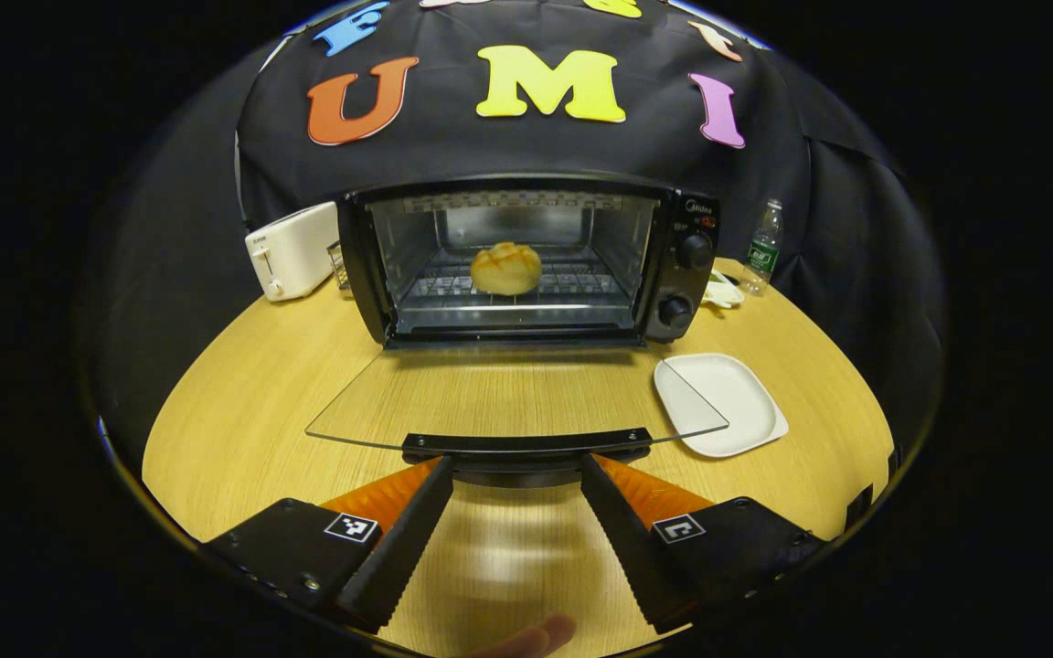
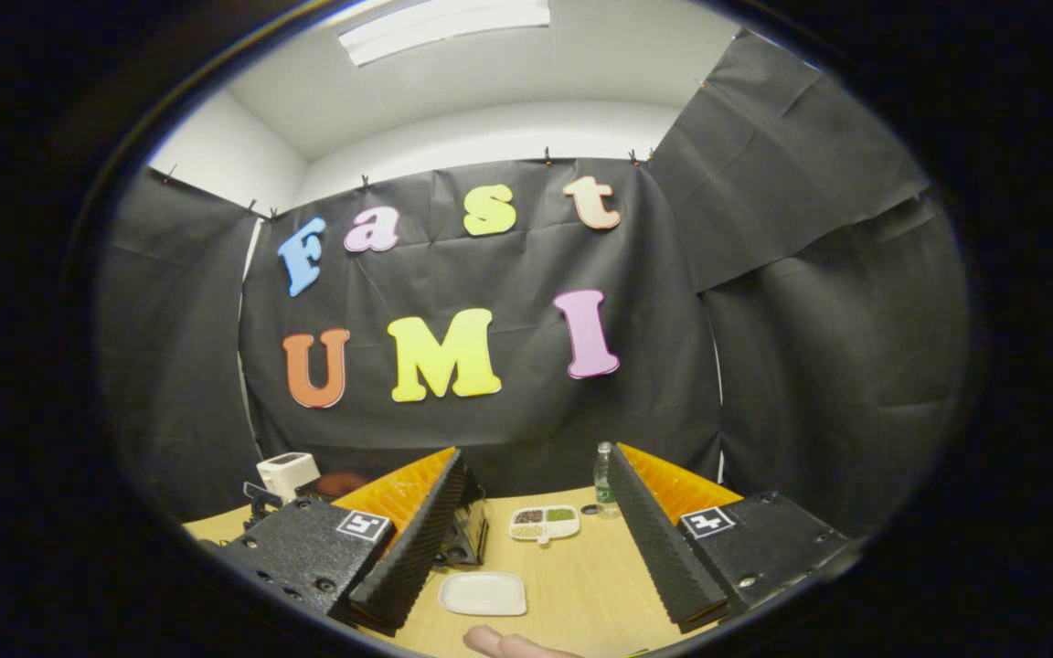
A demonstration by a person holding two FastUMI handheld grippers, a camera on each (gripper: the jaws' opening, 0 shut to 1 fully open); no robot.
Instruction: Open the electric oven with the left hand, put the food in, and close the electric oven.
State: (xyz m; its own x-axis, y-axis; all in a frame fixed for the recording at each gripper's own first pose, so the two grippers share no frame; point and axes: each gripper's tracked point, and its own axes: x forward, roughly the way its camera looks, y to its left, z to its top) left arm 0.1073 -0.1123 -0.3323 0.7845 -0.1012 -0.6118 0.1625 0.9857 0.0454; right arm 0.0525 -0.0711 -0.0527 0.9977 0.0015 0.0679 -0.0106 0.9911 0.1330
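My round wooden counter (image 1: 243, 411) stands in a booth hung with black cloth under a white ceiling. The electric oven (image 1: 526, 260) faces me, long side across, its glass door (image 1: 517, 393) dropped flat toward my left tool (image 1: 515, 475), which gapes wide just under the handle. The bun (image 1: 506, 268) sits on the rack inside. My right tool (image 2: 536, 475) is held wide, empty, above the white plate (image 2: 483, 593).

Wooden table (image 1: 243, 411): oven (image 1: 526, 260), toaster (image 1: 293, 249), white plate (image 1: 723, 402), bottle (image 1: 764, 247).
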